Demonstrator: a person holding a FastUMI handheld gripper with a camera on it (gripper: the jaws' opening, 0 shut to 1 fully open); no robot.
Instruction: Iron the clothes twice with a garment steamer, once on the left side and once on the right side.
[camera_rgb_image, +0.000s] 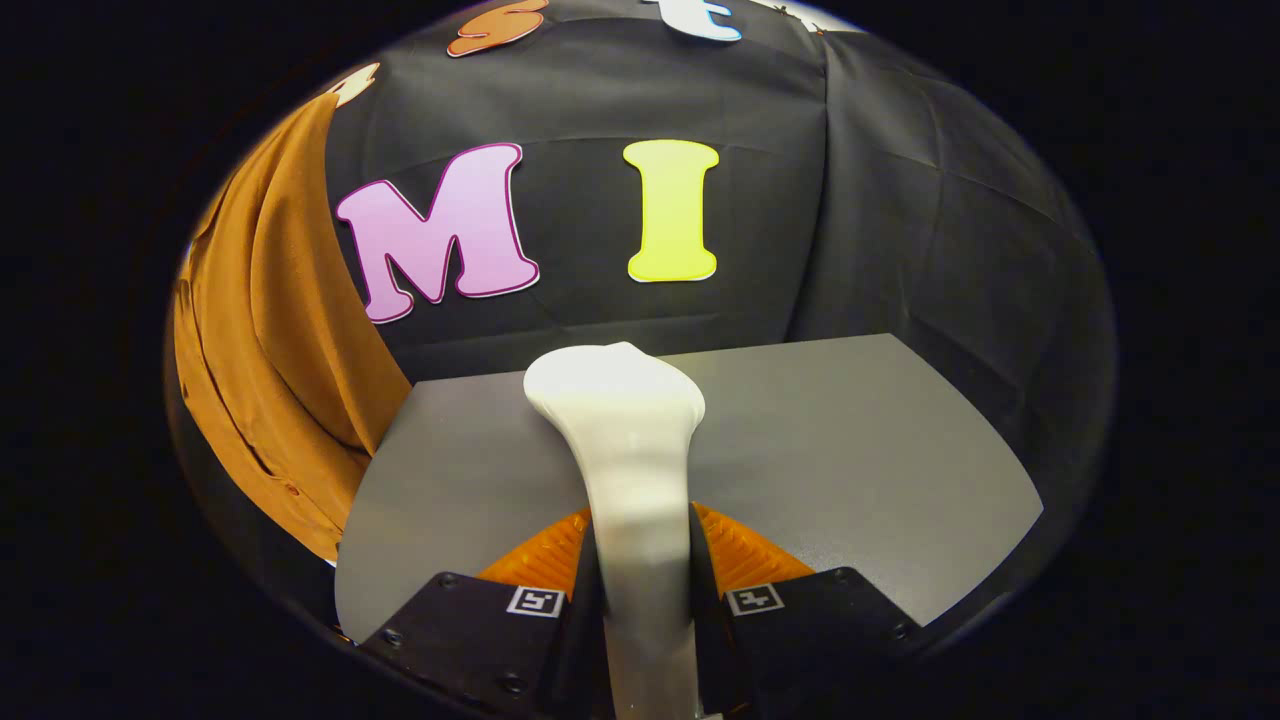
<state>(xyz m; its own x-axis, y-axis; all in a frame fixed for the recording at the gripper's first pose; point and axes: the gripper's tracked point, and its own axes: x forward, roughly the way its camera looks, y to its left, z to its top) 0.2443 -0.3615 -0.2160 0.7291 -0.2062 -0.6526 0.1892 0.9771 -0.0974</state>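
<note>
Steamer (625, 440) handle sits clamped between both jaws of the gripper (645, 560), above the table (850, 440).

Gripper view. The garment steamer (625, 470) hides the gap between the gripper (640, 560) fingers, so contact of each pad with its handle is masked; its lower handle runs out of view between them. The steamer's outlet face points away, unseen. The brown garment (270, 370) is cut off at its outer side. The grey table (850, 450) is partly covered by steamer and fingers.
</note>
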